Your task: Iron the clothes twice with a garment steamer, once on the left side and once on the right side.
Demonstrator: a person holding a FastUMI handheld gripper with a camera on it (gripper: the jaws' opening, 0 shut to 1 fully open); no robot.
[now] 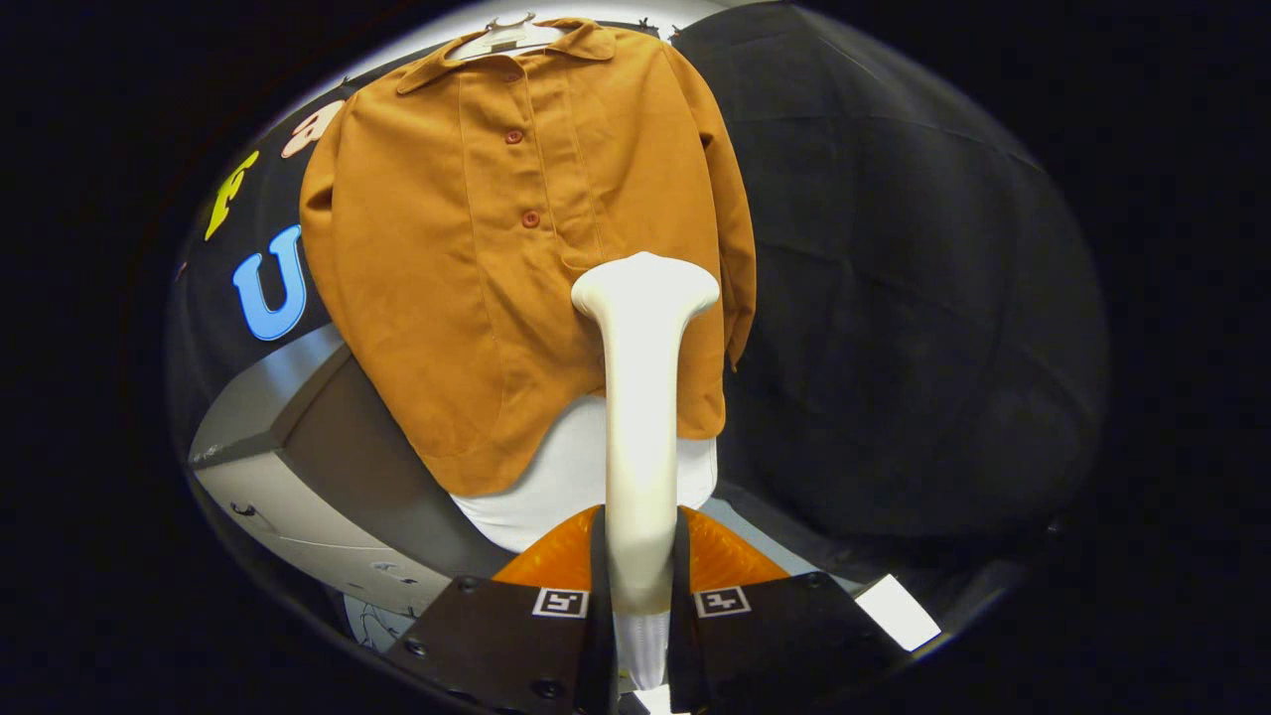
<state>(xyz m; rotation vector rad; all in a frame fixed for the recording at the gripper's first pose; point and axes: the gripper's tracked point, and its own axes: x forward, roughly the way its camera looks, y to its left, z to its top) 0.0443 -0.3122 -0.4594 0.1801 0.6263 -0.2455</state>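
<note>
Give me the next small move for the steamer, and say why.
Probably ease the cream plastic garment steamer forward and slightly up, until its head meets the cloth. The gripper is shut on its handle, and the head sits low over the rust-orange buttoned shirt on its hanger; contact cannot be told.

- No words, brand names or numbers can be read on anything here.
- The gripper (640, 596), fingers clamped on either side of the garment steamer (643, 397) handle, carries two square black-and-white coded markers (559, 602). They sit at 9 and 3 o'clock of the handle, one on each finger, and spell nothing.
</note>
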